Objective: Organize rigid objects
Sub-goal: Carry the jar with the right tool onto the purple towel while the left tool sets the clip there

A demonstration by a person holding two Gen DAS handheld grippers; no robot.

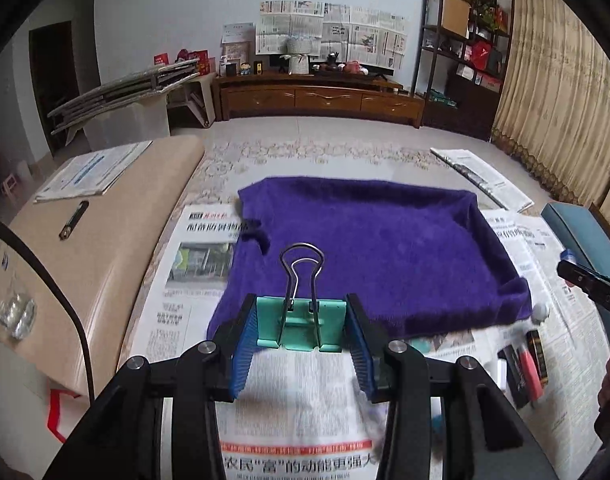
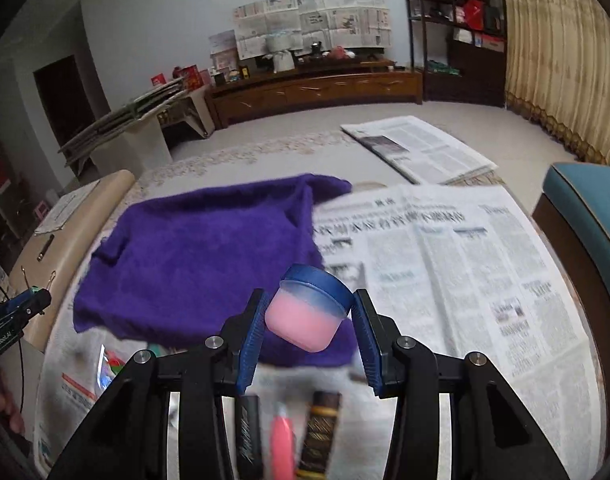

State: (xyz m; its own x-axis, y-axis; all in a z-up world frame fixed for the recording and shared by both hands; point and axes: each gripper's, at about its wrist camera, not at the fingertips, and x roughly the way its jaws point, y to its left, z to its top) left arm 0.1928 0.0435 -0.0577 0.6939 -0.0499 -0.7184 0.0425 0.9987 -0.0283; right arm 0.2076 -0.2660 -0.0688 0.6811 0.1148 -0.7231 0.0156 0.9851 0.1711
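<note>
My left gripper [image 1: 301,322] is shut on a teal binder clip [image 1: 300,326] whose wire handles point up, held just above the near edge of a purple cloth [image 1: 369,256]. My right gripper [image 2: 309,318] is shut on a small pink jar with a blue lid [image 2: 310,312], tilted, above the cloth's [image 2: 201,256] near right corner. Below the right gripper lie a black stick [image 2: 249,436], a pink tube [image 2: 283,444] and a dark brown box [image 2: 319,432] on newspaper. The left gripper with its clip [image 2: 29,300] shows at the left edge of the right wrist view.
Newspaper sheets [image 1: 305,400] cover the table under the cloth. A beige padded bench [image 1: 101,248] at the left holds papers, a black lighter [image 1: 73,219] and a plastic bag. A teal-topped seat [image 2: 585,216] stands at the right. A folded newspaper [image 2: 417,148] lies farther back.
</note>
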